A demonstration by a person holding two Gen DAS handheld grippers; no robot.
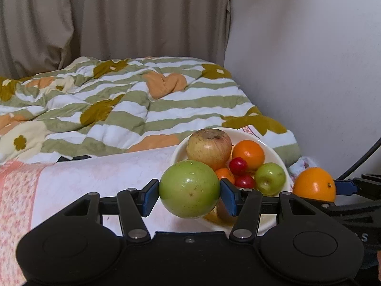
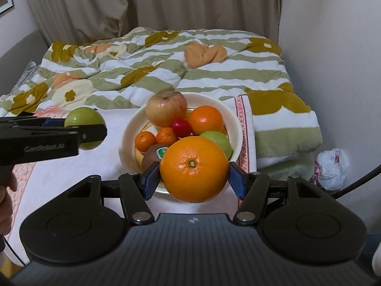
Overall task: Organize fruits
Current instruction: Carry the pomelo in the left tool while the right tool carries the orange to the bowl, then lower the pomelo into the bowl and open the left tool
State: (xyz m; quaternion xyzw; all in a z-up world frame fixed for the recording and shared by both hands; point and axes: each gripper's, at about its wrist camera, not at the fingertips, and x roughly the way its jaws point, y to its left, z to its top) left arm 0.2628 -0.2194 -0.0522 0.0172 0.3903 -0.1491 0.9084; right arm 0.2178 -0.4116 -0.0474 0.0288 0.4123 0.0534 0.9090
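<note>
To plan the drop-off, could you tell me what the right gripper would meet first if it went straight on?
Probably the cream bowl of fruit, likely its small green apple; depth is unclear.

soft, even indoor light, a little dim and warm, falls from above and in front, leaving small white glints on the big orange (image 2: 194,169) and green apple (image 1: 189,189) and only faint shadows under the bowl (image 2: 234,128). both fisheye views bend the wall (image 1: 309,59) and curtain (image 1: 119,16) lines and go black at the corners. focus is fair mid-frame, while the near cloth (image 1: 14,190) at the left edge smears.
</note>
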